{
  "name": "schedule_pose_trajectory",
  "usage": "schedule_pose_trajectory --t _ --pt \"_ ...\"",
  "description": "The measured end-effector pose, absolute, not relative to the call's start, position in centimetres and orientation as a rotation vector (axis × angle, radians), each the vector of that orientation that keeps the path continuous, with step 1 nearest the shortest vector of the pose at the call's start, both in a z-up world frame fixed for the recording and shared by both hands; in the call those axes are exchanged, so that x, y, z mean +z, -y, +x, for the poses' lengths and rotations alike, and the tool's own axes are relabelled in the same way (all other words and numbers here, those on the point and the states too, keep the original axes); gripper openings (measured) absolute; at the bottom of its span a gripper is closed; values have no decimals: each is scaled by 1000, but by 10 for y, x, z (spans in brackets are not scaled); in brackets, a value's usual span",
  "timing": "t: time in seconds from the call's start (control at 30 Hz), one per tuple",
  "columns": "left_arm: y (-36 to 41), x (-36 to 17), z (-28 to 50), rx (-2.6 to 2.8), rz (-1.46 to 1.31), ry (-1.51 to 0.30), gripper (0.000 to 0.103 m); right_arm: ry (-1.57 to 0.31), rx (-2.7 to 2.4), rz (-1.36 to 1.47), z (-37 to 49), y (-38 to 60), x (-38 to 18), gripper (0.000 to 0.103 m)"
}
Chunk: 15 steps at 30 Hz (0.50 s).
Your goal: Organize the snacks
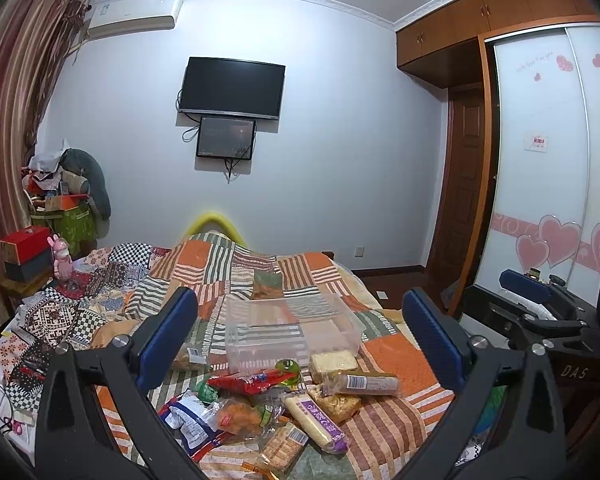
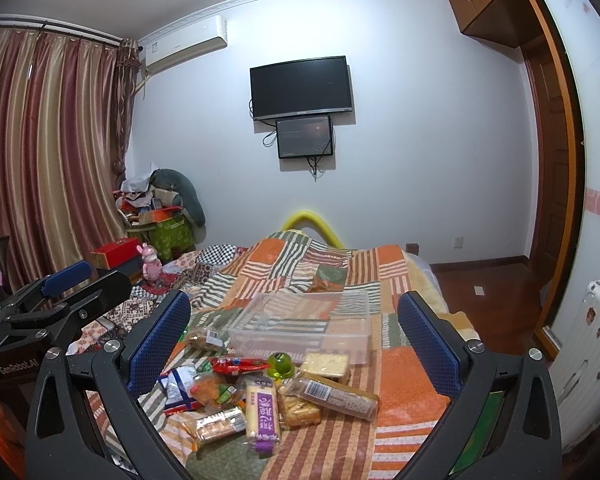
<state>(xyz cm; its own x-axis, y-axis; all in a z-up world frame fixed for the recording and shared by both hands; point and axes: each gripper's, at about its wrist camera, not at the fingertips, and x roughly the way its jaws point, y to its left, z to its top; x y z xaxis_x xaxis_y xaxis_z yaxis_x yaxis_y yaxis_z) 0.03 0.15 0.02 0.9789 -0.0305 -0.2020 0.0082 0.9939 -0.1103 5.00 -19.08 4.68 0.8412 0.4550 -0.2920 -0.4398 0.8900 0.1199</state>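
A pile of wrapped snacks (image 1: pixel 276 408) (image 2: pixel 256 392) lies on the patchwork bedspread, just in front of a clear plastic bin (image 1: pixel 292 328) (image 2: pixel 304 326). The pile includes a long cream and purple packet (image 1: pixel 316 420) (image 2: pixel 262 414), a red packet (image 1: pixel 252 383) (image 2: pixel 236 364), a green round item (image 1: pixel 289 372) (image 2: pixel 281 365) and a pale cracker pack (image 1: pixel 333 362) (image 2: pixel 325 363). My left gripper (image 1: pixel 300 344) is open and empty, held above the pile. My right gripper (image 2: pixel 296 344) is open and empty too, to its right; it shows in the left wrist view (image 1: pixel 528 300).
The bed (image 1: pixel 400 408) (image 2: pixel 404 380) is covered in an orange, green and striped quilt. Boxes and a pink toy (image 1: pixel 62 258) (image 2: pixel 152 266) stand at the left. A wardrobe (image 1: pixel 540 160) and white suitcase (image 2: pixel 592 344) are at the right.
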Motion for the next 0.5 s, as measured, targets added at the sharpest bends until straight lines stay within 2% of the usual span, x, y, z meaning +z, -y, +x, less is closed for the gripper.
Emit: schedule_pose_trajectory --t 0.3,0.5 --pt "-4 -1 3 -27 -95 -219 102 -335 490 41 52 185 43 103" --pt "-13 -12 14 -14 -73 -273 88 -366 501 22 59 183 35 95"
